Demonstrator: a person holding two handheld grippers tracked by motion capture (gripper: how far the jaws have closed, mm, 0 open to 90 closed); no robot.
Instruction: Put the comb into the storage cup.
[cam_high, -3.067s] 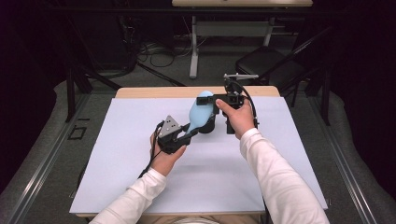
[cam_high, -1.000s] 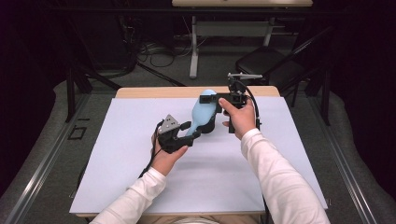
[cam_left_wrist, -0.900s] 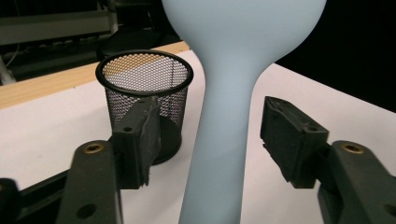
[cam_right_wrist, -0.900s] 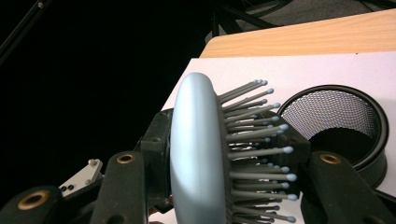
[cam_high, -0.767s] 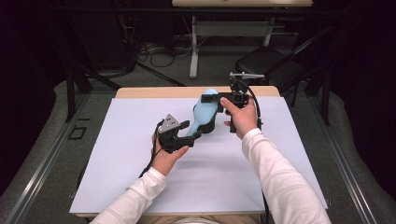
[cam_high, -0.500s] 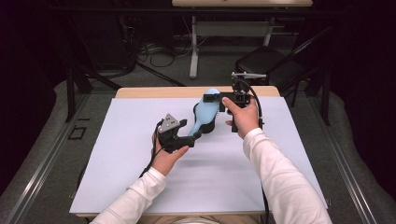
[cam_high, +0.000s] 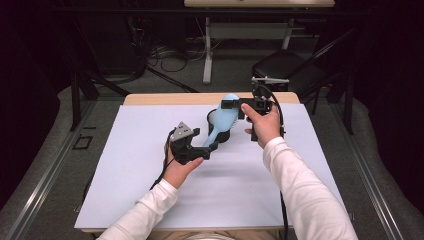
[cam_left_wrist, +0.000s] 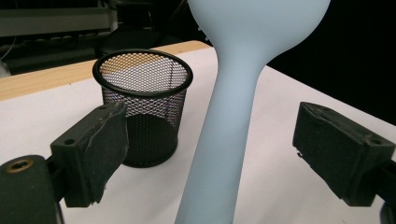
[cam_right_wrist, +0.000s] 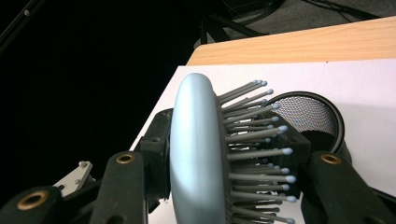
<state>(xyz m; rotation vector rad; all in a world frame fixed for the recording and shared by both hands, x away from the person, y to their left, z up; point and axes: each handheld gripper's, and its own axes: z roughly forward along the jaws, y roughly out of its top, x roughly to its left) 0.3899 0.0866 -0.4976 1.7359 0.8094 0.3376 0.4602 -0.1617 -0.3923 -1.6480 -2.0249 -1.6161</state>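
Note:
A light blue hairbrush (cam_high: 224, 117) hangs tilted above a black mesh cup (cam_high: 213, 121) at the table's back middle. My right gripper (cam_high: 235, 105) is shut on the brush head (cam_right_wrist: 196, 154), one jaw on its smooth back and one against the grey bristles (cam_right_wrist: 254, 154). My left gripper (cam_high: 212, 146) is open. Its jaws have just been opening, and the brush handle (cam_left_wrist: 224, 130) stands between the two pads (cam_left_wrist: 100, 149) with a gap on each side. The mesh cup (cam_left_wrist: 142, 107) stands upright behind the handle, and the cup (cam_right_wrist: 303, 114) lies just beyond the bristles.
A white sheet (cam_high: 125, 175) covers the table, with a wooden strip (cam_high: 165, 98) bare along the far edge. Beyond the table are a dark floor, cables and a black chair (cam_high: 290, 75).
The left jaws have spread apart and let go of the brush handle. The right gripper has carried the brush head slightly right and farther back, over the cup.

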